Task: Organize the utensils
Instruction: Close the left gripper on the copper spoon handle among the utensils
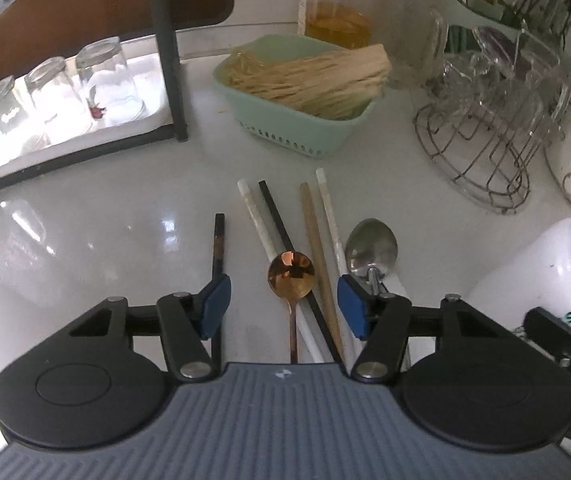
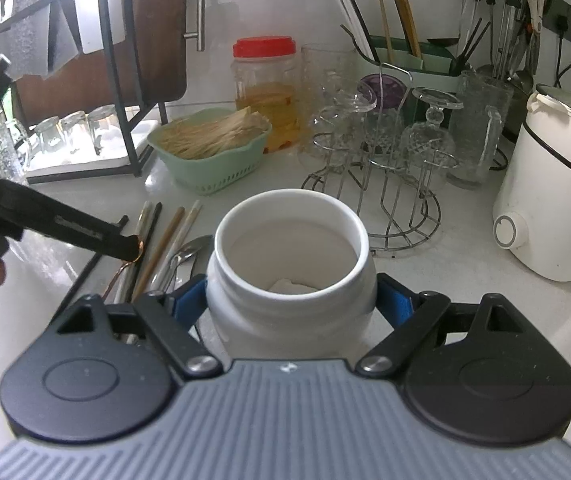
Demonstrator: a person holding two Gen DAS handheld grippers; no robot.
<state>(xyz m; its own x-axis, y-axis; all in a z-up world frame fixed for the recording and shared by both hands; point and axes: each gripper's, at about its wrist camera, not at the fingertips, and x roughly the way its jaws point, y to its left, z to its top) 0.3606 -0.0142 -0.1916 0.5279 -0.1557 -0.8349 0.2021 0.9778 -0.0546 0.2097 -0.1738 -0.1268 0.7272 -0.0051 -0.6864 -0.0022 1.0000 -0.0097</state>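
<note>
Steadying the white jar (image 2: 291, 264) in the right gripper (image 2: 291, 304), lower the half-open, empty left gripper (image 1: 284, 302) squarely astride the copper spoon (image 1: 291, 274) on the counter (image 1: 125, 240).

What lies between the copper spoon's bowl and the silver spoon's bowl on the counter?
In the left wrist view, a wooden chopstick and a white chopstick lie side by side between the copper spoon and the silver spoon.

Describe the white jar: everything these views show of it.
The white jar looks glazed ceramic or plastic: a round belly, narrower neck and thick rolled rim, no lid. It stands upright on the pale counter, mouth open, something pale lying at its bottom. The right gripper clamps its shoulder with blue pads. Green print shows on its side in the left view.
</note>
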